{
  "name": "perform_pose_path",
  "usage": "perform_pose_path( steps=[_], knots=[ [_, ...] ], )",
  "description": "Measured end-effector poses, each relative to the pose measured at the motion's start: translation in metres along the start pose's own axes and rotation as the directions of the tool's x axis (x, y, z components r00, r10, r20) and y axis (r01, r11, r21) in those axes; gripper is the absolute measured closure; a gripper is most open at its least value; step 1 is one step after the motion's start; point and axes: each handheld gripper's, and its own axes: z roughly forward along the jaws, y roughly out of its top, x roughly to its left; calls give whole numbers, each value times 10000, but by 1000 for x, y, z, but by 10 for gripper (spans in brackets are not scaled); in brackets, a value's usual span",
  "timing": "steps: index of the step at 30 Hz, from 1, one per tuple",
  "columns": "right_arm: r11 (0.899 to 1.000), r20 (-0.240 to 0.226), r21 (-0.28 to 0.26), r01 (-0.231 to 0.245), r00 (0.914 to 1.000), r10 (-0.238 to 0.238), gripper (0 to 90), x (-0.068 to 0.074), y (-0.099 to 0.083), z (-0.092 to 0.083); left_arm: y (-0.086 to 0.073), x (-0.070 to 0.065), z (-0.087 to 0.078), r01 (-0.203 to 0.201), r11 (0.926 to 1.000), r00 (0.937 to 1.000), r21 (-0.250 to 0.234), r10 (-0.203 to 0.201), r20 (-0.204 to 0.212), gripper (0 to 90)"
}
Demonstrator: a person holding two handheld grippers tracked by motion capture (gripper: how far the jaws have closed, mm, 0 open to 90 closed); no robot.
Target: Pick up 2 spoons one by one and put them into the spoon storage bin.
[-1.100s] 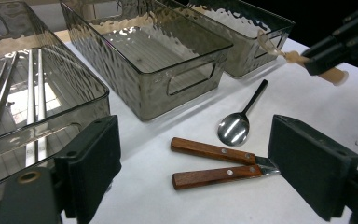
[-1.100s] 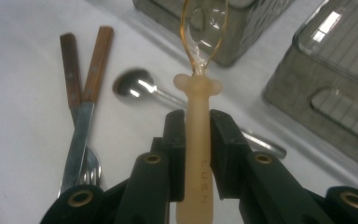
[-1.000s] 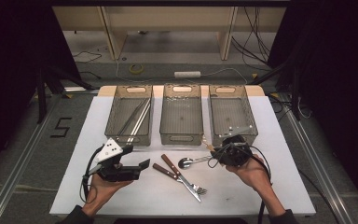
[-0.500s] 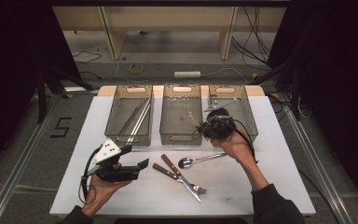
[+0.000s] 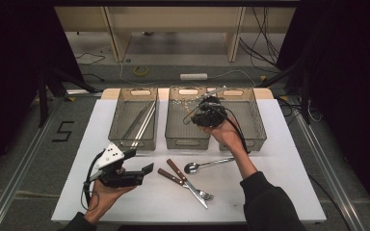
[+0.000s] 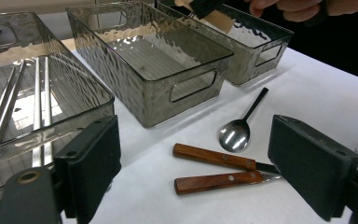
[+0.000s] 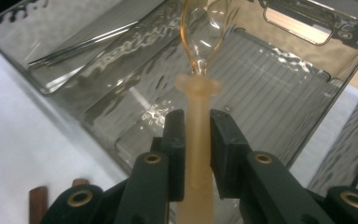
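My right gripper (image 5: 206, 115) (image 7: 196, 122) hovers over the middle clear bin (image 5: 188, 143) (image 7: 279, 84), shut on the cream handle of a spoon (image 7: 198, 140) whose shiny bowl (image 7: 204, 32) points away over the bin. My left gripper (image 5: 139, 161) (image 6: 200, 172) is held low at the front left of the white mat, open with nothing between its jaws. Ahead of it lie a metal spoon (image 5: 207, 165) (image 6: 240, 128) and two wooden-handled utensils (image 5: 183, 178) (image 6: 214, 158), a fork and a knife.
Three clear bins stand side by side at the back of the white mat (image 5: 279, 192). The left bin (image 5: 135, 142) (image 6: 9, 140) holds long metal pieces (image 5: 142, 120). The right bin (image 5: 250, 142) (image 6: 256, 51) is beside my right hand.
My right gripper has travelled from the front right of the mat, near the metal spoon, back and left to over the middle bin, carrying the cream-handled spoon. The left gripper stayed put.
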Motion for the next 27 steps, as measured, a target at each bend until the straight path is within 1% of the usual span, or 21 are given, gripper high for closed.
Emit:
perform_pose_path(
  steps=[6,9,17,20,21,23,25,26,27],
  knots=[
    [9990,78,186,-394,9992,393,777,-3,5,20,0,0,-1,12,10000,10000,-41,-12,-3,163],
    [9983,166,341,-466,9988,461,776,-2,6,29,0,0,-1,-27,10000,10000,-63,27,6,163],
    [9935,289,731,-869,9960,850,772,-4,3,51,1,0,-1,-44,9999,10000,-98,44,11,163],
    [9929,189,786,-897,9959,885,761,-3,2,56,1,0,-1,-35,9999,10000,-111,35,16,163],
    [9923,100,822,-928,9957,923,749,-2,2,57,1,0,-1,-67,9999,10000,-102,67,17,163],
    [9924,-37,814,-928,9956,934,691,0,2,59,1,0,-2,-35,9999,10000,-117,35,12,162],
    [9926,-198,761,-947,9951,964,598,0,3,58,0,0,-2,-30,9999,10000,-109,30,12,162],
    [9928,-240,763,-925,9952,946,582,1,3,57,0,0,-2,-36,9999,10000,-115,37,8,160],
    [9939,-390,736,-824,9956,855,561,1,2,55,1,0,-2,-56,9999,10000,-121,56,1,160]
  ],
)
